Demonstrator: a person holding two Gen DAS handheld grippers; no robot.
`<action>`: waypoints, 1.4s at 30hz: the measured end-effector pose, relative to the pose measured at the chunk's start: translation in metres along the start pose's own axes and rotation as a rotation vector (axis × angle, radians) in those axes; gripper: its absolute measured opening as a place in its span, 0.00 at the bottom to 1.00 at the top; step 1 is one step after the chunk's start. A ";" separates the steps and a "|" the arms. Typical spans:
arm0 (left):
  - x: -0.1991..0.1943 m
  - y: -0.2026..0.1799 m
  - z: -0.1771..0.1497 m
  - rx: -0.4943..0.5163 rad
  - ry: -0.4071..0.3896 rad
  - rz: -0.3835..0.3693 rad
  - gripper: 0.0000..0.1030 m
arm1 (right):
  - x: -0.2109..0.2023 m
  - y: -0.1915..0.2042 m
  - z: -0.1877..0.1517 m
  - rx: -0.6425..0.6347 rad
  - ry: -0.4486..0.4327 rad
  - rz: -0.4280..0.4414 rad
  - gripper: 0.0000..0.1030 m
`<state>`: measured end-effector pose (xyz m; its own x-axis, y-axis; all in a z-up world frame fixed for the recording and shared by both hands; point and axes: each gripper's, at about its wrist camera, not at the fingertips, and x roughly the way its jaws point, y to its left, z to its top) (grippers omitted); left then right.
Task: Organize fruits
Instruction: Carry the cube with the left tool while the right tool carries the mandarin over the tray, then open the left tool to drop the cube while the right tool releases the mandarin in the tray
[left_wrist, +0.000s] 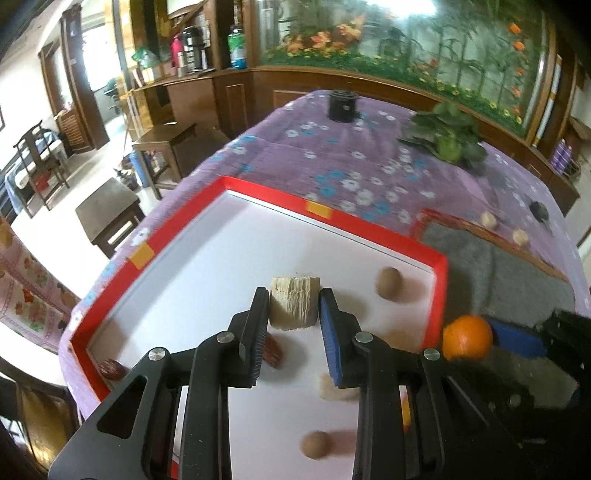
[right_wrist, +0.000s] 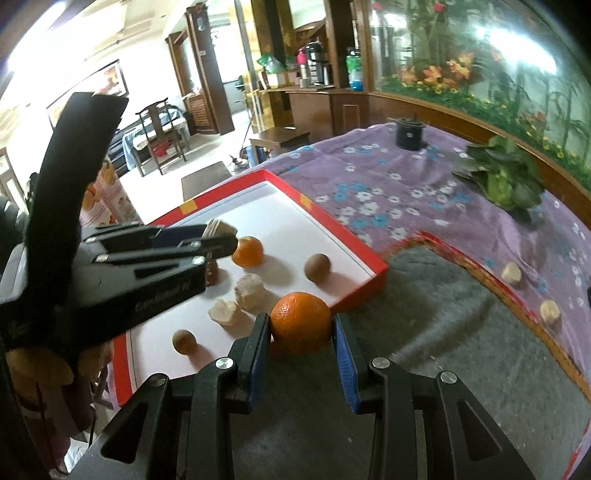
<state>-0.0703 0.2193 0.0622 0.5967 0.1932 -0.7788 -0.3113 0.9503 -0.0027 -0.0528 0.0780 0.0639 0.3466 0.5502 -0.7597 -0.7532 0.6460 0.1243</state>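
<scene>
A red-rimmed white tray (left_wrist: 373, 225) (right_wrist: 369, 275) lies on the purple floral cloth. My left gripper (left_wrist: 293, 308) is shut on a pale fibrous chunk (left_wrist: 293, 304) and holds it above the tray; it shows from the side in the right wrist view (right_wrist: 221, 236). My right gripper (right_wrist: 301, 328) is shut on an orange (right_wrist: 301, 326) above the grey mat, beside the tray's right edge; the orange also shows in the left wrist view (left_wrist: 467, 336). In the tray lie a second orange (right_wrist: 248, 252), two brown round fruits (right_wrist: 317, 266) (right_wrist: 184, 341), pale lumps (right_wrist: 250, 291) and a dark red date (left_wrist: 112, 369).
A grey felt mat (right_wrist: 461, 332) with a red-orange border lies right of the tray. Two pale pieces (right_wrist: 511, 273) (right_wrist: 549, 312) sit on the cloth beyond it. A leafy green bunch (right_wrist: 504, 177) and a black cup (right_wrist: 409, 134) stand farther back. Stools and chairs stand left of the table.
</scene>
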 end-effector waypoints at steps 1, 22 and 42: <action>0.003 0.005 0.002 -0.010 0.002 0.005 0.26 | 0.003 0.003 0.002 -0.009 0.007 0.004 0.32; 0.050 0.029 0.017 -0.104 0.099 0.047 0.26 | 0.070 0.004 0.032 -0.019 0.101 0.005 0.32; 0.019 0.009 0.009 -0.073 0.028 0.075 0.59 | 0.018 -0.010 0.015 0.064 0.015 0.026 0.40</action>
<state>-0.0556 0.2340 0.0533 0.5491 0.2554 -0.7957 -0.4082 0.9128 0.0114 -0.0305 0.0889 0.0582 0.3181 0.5596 -0.7652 -0.7243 0.6643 0.1847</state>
